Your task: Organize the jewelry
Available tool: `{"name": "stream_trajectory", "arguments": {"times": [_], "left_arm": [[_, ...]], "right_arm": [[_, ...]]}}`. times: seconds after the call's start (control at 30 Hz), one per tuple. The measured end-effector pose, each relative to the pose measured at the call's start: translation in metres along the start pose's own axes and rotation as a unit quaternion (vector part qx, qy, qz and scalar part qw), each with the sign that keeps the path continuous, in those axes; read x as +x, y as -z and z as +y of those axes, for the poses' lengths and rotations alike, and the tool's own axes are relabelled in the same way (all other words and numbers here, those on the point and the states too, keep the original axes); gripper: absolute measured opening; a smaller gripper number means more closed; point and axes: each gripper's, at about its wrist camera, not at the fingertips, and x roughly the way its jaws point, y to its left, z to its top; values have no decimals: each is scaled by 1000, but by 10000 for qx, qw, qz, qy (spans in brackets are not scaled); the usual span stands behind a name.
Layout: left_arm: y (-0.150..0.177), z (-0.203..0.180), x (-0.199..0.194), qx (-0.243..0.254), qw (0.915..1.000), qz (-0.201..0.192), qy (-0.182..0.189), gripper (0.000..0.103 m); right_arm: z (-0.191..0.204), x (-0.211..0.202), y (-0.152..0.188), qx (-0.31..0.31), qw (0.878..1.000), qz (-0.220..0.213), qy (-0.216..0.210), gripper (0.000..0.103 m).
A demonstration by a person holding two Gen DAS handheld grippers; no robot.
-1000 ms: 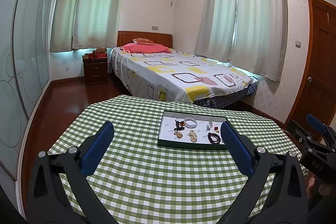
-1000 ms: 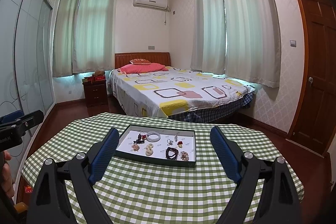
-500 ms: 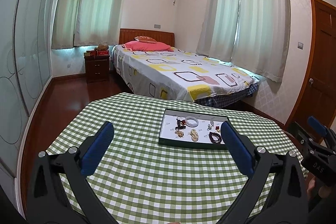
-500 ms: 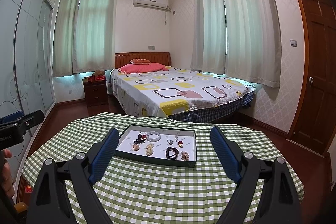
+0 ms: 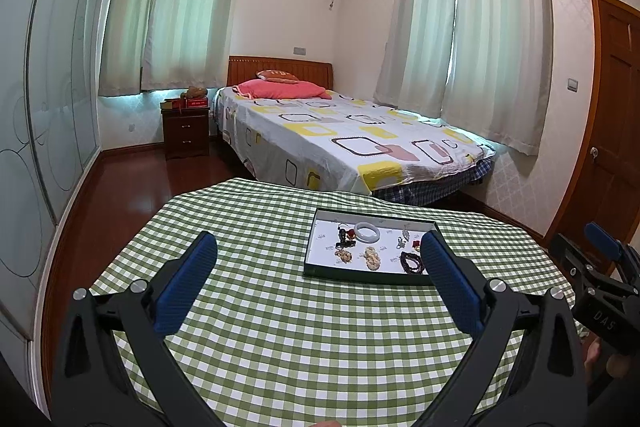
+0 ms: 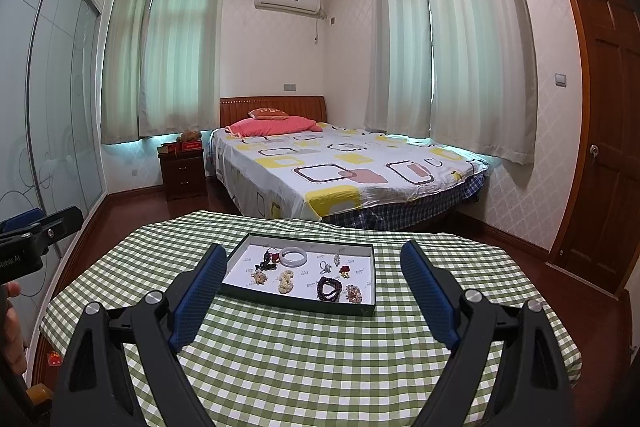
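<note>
Both claws spread wide, empty: left claw (image 5: 316, 263), right claw (image 6: 312, 279) | jewelry all lies spaced in tray (image 6: 362, 307) on desk (image 6: 320, 367) | fits unsorted or sorted | tiny pieces, go slow

Jewelry (image 6: 326, 288) in tray (image 6: 297, 300), tray on table (image 6: 320, 367)

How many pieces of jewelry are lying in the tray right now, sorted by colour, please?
White bangle: 1
Dark pieces, the beaded bracelet and the black-and-red piece: 2
Pale gold or cream clusters: 3
Silver pieces: 2
Small red piece: 1
Total: 9 in the tray, though the smallest are hard to separate.
</note>
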Motion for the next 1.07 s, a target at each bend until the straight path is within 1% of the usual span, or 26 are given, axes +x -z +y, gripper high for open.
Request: {"name": "stream_trajectory", "arguments": {"times": [0.17,0.43,0.53,0.6,0.7,0.77,0.87,0.97,1.07], "left_arm": [[0,3,2,-50,10000,4,-62,99],[0,5,6,-91,9996,-8,-260,99],[0,3,9,-17,9995,4,-321,99],[1,2,11,16,9997,21,-259,99],[4,1,14,-14,9997,-1,-263,99],[3,-1,17,66,9997,23,-237,99],[4,-3,26,193,9991,25,-375,99],[6,0,45,181,9989,240,-371,99],[12,7,79,217,9973,566,-410,99]], "right_arm": [[0,0,1,2,10000,20,0,86],[-1,7,4,2,10000,99,-4,86],[0,10,4,4,9999,138,-9,86],[-1,12,5,2,9999,164,-9,86],[-2,15,7,7,9998,221,-10,86],[-2,18,7,13,9997,244,-7,86],[-3,23,8,34,9996,290,7,86],[-5,33,10,42,9993,370,32,86],[-13,49,15,65,9990,427,83,86]]}}
